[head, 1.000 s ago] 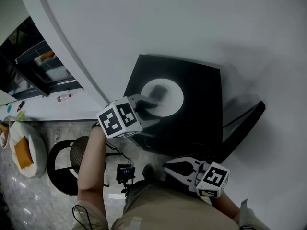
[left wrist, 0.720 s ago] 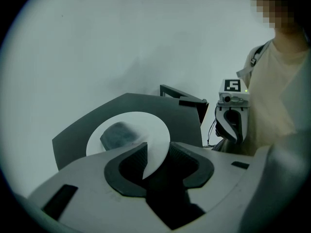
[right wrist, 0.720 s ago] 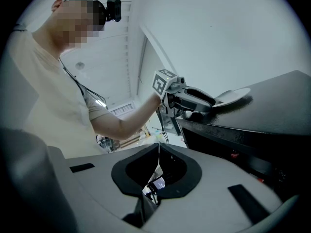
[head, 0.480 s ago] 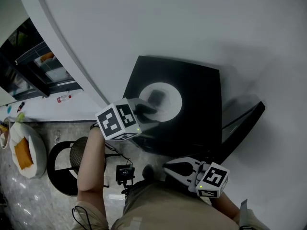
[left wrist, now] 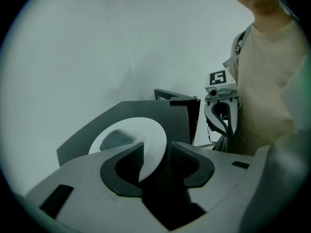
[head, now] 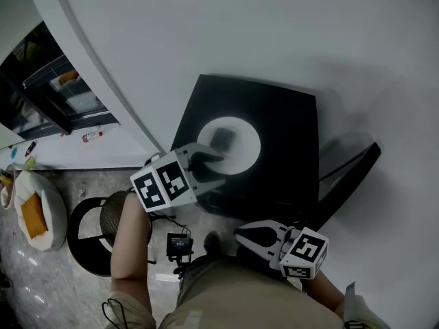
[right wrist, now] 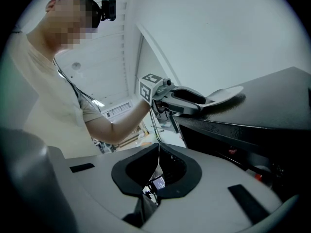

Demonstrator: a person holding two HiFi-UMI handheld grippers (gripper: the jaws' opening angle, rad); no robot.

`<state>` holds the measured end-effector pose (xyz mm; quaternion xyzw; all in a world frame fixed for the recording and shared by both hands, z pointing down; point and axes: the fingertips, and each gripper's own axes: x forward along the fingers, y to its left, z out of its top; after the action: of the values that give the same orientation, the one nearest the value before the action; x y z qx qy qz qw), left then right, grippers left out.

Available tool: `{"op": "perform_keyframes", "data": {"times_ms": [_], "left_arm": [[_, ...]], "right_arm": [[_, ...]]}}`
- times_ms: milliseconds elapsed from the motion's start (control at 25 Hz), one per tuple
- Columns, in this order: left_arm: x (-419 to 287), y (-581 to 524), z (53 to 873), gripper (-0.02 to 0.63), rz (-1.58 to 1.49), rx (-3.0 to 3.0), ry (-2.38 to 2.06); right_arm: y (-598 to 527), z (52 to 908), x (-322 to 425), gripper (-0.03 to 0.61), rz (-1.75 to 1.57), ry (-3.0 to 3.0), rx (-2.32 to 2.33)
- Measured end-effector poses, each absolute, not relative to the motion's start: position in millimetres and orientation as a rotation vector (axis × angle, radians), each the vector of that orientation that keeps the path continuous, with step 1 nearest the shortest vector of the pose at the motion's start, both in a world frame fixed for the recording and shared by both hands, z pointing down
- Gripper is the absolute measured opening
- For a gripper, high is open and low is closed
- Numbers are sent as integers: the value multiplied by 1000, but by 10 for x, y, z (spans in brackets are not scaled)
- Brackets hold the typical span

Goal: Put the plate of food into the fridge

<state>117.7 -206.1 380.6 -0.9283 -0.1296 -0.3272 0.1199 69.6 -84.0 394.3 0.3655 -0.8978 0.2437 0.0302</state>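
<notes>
Plain white wall [head: 274,33] fills most of the head view, and a low black fridge [head: 288,177] is set against it, its door [head: 350,173] swung out at the right. The white plate [head: 243,132] is seen on the fridge's top, not yet inside, with a dark piece of food [head: 223,139] on its far half. The near rim has just been closed upon by the left gripper [head: 218,168] and is now clamped between its jaws, probably so that the food is left untouched. The right gripper [head: 238,236] is kept clenched on nothing, low before the fridge front, perhaps spared for the door. It and the person's body are judged to crowd the way down to the opening. A black stool [head: 89,238] and a small device [head: 180,245] are left on the floor.
</notes>
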Motion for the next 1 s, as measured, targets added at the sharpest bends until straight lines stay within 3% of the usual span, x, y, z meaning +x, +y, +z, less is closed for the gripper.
{"op": "perform_keyframes", "data": {"times_ms": [160,400,680,1000], "left_arm": [[1168,-2010,3742,230,-864,-2687,-352],[1106,-1877,3761,235,-869,-2660,-406],[1091,-1826,3885,296,-949,-2594,-429],[1121,-1882,3986,302,-988,-2477,-362]], "right_arm": [[-827,3941,695,21,762,-2757,1116],[-822,3975,654,21,767,-2750,1088],[-817,3996,628,21,772,-2752,1080],[-779,4021,642,21,780,-2740,1111]]}}
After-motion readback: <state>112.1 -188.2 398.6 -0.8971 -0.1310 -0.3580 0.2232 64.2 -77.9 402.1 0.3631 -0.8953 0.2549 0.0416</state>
